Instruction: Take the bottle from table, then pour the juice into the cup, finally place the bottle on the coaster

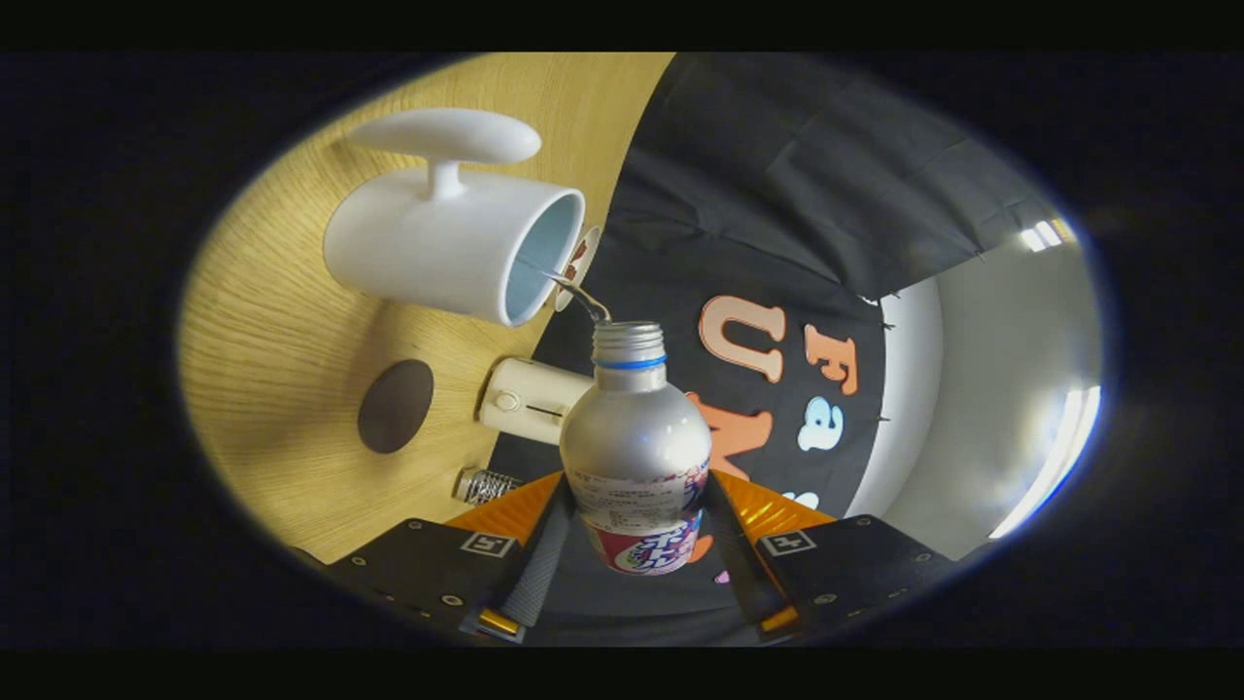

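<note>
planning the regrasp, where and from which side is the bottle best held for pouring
Around the labelled lower body of the bottle, coming from its base end, as the gripper does now: the body is round and widest there, and this leaves the open neck free toward the cup.

The bottle (637,442), held between the gripper's (637,544) fingers, carries a label with fine print and large coloured lettering, all too small and warped to read. Each finger mount bears a square black-and-white marker (488,544), a pattern rather than text.

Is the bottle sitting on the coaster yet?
No, the bottle is held in the claw, tipped toward the cup, away from the coaster.
</note>
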Tool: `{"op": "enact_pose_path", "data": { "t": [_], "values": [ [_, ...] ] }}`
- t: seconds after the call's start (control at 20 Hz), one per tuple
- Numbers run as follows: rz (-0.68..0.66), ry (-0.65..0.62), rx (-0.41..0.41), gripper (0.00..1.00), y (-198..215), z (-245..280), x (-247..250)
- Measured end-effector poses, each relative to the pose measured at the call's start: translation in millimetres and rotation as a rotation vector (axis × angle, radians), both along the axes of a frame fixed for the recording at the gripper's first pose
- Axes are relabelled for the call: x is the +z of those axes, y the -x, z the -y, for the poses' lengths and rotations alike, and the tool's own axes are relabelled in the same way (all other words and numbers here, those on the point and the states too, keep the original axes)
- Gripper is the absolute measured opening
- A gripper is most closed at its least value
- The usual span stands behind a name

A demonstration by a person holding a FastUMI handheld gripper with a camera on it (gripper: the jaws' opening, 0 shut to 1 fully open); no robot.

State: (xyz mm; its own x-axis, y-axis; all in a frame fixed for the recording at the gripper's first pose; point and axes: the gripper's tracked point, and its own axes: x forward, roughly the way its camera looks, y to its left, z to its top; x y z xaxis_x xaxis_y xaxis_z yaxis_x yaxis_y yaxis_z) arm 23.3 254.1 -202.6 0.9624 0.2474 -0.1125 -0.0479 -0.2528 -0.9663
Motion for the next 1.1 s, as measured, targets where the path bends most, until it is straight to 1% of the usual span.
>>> {"op": "enact_pose_path", "data": {
  "t": [0.65, 1.1],
  "values": [
    [0.013, 0.049, 0.016, 0.76, 1, -5, 4],
    [0.031, 0.079, 0.052, 0.76, -2, -13, 14]
  ]
}}
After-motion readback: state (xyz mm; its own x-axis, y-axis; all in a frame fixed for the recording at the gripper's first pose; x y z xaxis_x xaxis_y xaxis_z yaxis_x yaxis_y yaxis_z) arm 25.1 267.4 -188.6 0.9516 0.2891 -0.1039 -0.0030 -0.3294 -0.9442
